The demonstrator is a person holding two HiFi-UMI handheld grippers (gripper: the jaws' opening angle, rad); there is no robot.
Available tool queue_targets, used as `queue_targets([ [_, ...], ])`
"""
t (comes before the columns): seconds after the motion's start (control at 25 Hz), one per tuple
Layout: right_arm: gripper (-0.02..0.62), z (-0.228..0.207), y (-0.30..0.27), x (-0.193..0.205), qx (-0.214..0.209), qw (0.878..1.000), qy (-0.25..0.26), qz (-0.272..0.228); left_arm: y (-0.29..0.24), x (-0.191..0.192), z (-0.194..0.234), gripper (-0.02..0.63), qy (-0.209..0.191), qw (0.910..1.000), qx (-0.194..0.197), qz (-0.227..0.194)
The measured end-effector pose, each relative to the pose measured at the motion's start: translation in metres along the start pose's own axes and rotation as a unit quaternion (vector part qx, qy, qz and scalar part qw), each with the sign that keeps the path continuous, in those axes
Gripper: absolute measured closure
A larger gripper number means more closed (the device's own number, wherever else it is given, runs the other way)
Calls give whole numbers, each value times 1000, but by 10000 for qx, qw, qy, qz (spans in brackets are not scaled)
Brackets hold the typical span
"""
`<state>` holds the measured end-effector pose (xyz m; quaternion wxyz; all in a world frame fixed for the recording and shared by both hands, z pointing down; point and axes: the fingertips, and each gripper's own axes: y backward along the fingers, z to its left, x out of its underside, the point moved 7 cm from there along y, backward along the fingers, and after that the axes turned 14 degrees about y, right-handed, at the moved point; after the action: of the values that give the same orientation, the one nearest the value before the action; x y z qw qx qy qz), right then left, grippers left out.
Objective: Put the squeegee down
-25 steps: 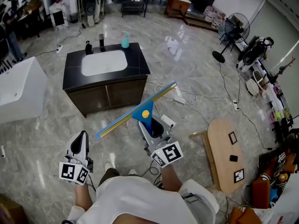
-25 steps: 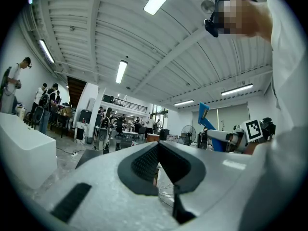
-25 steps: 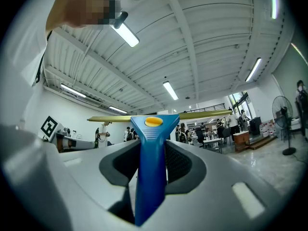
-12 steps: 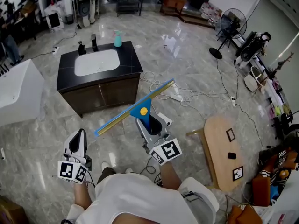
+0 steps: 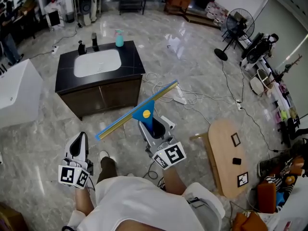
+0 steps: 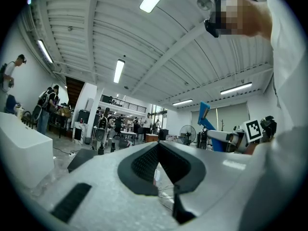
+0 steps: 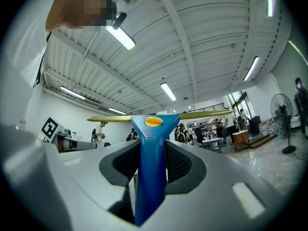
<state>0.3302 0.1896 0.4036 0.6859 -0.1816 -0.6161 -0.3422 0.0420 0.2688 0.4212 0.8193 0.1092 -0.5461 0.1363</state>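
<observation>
Head view: the sink cabinet [image 5: 98,78] has drifted up-left over the last second (the person is stepping), and the grip is unchanged. The right gripper [image 5: 150,125] pinches the squeegee [image 5: 137,117] by its blue handle, blade aloft over the floor. The left gripper [image 5: 82,139] is pressed together and empty. Set-down not begun; likely still carrying it.

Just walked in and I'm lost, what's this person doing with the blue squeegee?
A person stands on the marble floor with a gripper in each hand. The right gripper is shut on the handle of the blue squeegee, held up in the air and not yet put down. The left gripper is shut and empty. A sink cabinet stands ahead.
</observation>
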Motion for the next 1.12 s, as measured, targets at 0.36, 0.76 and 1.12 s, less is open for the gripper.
queue_targets([
  [0.36,446,-4,-78,13,160,9998,134,59,-61,-15,74,600,171,9994,288,0],
  [0.76,446,-4,-252,29,276,9993,64,234,-140,-81,220,600,251,9988,380,-165],
  [1.12,446,-4,-339,57,218,9987,-7,468,-173,-99,295,600,319,9992,207,-138],
])
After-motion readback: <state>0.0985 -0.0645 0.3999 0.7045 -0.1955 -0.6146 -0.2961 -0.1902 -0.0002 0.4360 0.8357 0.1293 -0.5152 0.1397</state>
